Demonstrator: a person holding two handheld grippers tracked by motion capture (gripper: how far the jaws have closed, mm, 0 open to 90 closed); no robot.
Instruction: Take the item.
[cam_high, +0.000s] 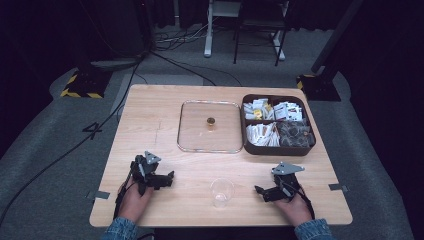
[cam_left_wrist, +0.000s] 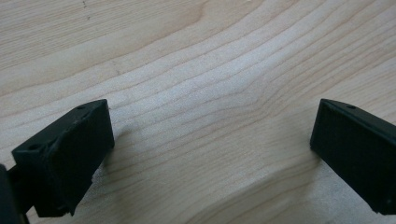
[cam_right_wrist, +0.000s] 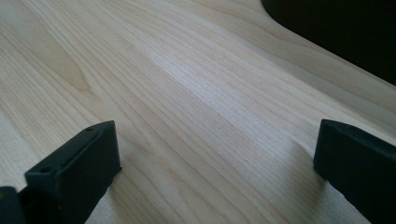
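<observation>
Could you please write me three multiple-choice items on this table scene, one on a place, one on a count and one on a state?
1. Where does the clear plastic cup stand?
A. inside the brown box
B. near the table's front edge, between the two grippers
C. on the glass lid

2. How many compartments does the brown box have?
A. two
B. four
C. six

3. How do the left gripper's jaws stand?
A. wide apart over bare wood
B. shut on the cup
C. shut on a sachet

Answers:
1 B: it stands between the left gripper and the right gripper.
2 B: dividers cross into four sections.
3 A: only the table's wood grain lies between them.
</observation>
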